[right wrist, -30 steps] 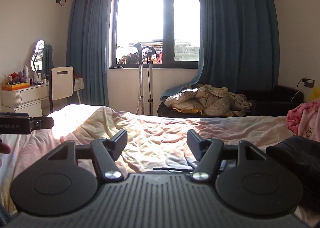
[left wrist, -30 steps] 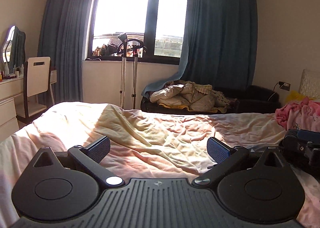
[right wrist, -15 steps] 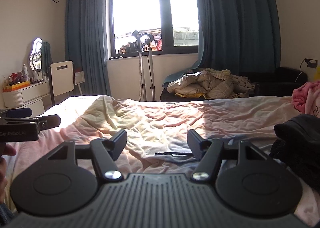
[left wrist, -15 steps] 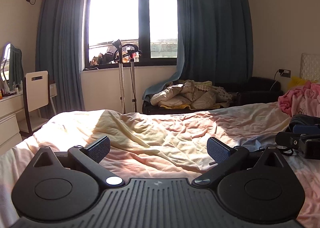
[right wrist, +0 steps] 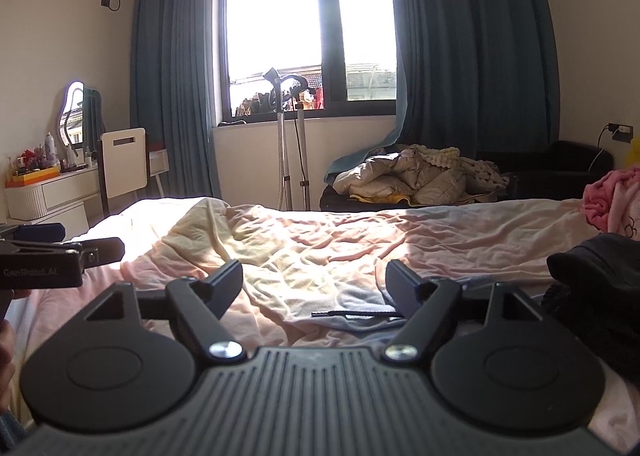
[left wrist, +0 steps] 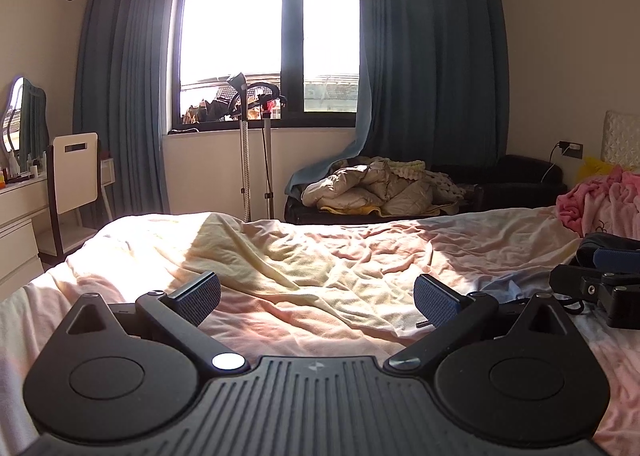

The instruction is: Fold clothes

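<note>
While both my left fingers (left wrist: pixel 316 298) and right fingers (right wrist: pixel 314 286) hang wide apart over the bed (left wrist: pixel 320 252), dark clothes (right wrist: pixel 600 276) lie beside my right.

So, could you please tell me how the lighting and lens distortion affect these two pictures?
Left wrist view: the window is blown out white, and a sunlit patch glares on the bed sheet; the curtains bow with fisheye curvature. Right wrist view: same backlit window, the dark garment at right loses detail in shadow, corners vignette black.
</note>
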The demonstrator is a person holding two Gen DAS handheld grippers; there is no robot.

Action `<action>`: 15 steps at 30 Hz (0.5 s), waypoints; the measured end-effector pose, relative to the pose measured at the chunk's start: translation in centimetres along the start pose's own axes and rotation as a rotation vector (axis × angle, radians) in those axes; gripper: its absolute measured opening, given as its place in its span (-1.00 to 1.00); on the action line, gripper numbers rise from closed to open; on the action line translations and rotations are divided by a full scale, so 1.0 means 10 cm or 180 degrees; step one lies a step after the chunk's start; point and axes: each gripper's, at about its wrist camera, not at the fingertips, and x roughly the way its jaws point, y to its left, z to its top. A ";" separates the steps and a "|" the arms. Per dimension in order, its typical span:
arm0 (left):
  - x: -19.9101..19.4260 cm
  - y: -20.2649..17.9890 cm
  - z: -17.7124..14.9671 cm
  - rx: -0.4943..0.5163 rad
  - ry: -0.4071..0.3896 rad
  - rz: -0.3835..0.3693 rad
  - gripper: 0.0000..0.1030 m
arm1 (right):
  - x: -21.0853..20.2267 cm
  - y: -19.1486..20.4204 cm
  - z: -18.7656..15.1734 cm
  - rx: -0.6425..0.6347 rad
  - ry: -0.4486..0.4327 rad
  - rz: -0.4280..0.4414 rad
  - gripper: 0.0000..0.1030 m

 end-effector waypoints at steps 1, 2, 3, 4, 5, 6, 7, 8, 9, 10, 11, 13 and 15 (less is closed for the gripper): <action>-0.01 0.00 0.00 -0.0008 -0.0016 0.0010 1.00 | 0.00 0.00 0.00 0.0000 -0.0007 0.0004 0.70; -0.01 0.00 0.00 -0.0025 -0.0037 0.0015 1.00 | 0.00 0.00 0.00 -0.0001 -0.0009 0.0008 0.70; -0.02 0.00 0.00 -0.0041 -0.0057 0.0023 1.00 | 0.00 0.00 0.00 0.0003 -0.0009 0.0009 0.72; -0.02 0.00 -0.01 -0.0047 -0.0072 0.0036 1.00 | 0.01 0.00 0.00 0.0006 -0.0008 0.0009 0.72; -0.03 0.00 -0.01 -0.0051 -0.0084 0.0050 1.00 | 0.01 0.00 0.00 0.0010 -0.0007 0.0009 0.73; -0.03 0.00 -0.02 -0.0042 -0.0080 0.0062 1.00 | 0.01 -0.01 0.00 0.0013 -0.0008 0.0006 0.74; -0.02 -0.01 -0.02 -0.0041 -0.0067 0.0061 1.00 | 0.01 -0.01 -0.01 0.0016 -0.0009 0.0001 0.76; -0.02 -0.01 -0.02 -0.0040 -0.0055 0.0061 1.00 | 0.01 -0.01 -0.01 0.0011 -0.0012 -0.0003 0.79; -0.01 -0.01 -0.02 -0.0041 -0.0044 0.0060 1.00 | 0.01 0.00 -0.02 0.0005 -0.0015 -0.0007 0.86; -0.01 -0.01 -0.02 -0.0050 -0.0044 0.0057 1.00 | 0.01 0.00 -0.02 -0.0009 -0.0034 -0.0017 0.90; -0.01 -0.01 -0.02 -0.0051 -0.0050 0.0057 1.00 | 0.01 0.01 -0.03 -0.0025 -0.0055 -0.0028 0.99; -0.02 -0.02 -0.02 -0.0053 -0.0061 0.0050 1.00 | 0.01 0.02 -0.03 -0.0057 -0.0076 -0.0025 1.00; -0.02 -0.02 -0.02 -0.0066 -0.0057 0.0040 1.00 | 0.02 0.03 -0.03 -0.0070 -0.0083 -0.0021 1.00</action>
